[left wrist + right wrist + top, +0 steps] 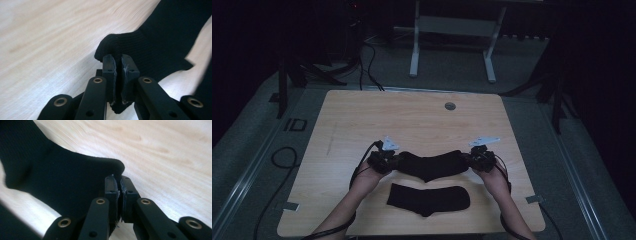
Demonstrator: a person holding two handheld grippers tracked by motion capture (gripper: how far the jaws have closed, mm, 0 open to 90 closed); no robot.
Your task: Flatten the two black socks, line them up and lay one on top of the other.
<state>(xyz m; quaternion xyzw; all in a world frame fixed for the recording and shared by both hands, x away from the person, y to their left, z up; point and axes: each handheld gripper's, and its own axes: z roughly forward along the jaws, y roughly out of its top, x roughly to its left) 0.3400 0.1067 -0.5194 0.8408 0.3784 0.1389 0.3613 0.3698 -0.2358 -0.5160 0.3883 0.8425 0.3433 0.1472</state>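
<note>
two grippers (384, 159) (482, 156) clamped on sock (432, 165)

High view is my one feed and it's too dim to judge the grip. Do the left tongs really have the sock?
Observer: Yes. In the left gripper view the left tongs are shut on an edge of the held black sock, with fabric pinched between the pads.
Operator: And the right side?
Observer: The right gripper view shows the right tongs pinching a corner of that sock's other end.
Operator: Is it off the table?
Observer: In the right gripper view a shadow lies on the wooden table under the sock, so that end looks raised.
</note>
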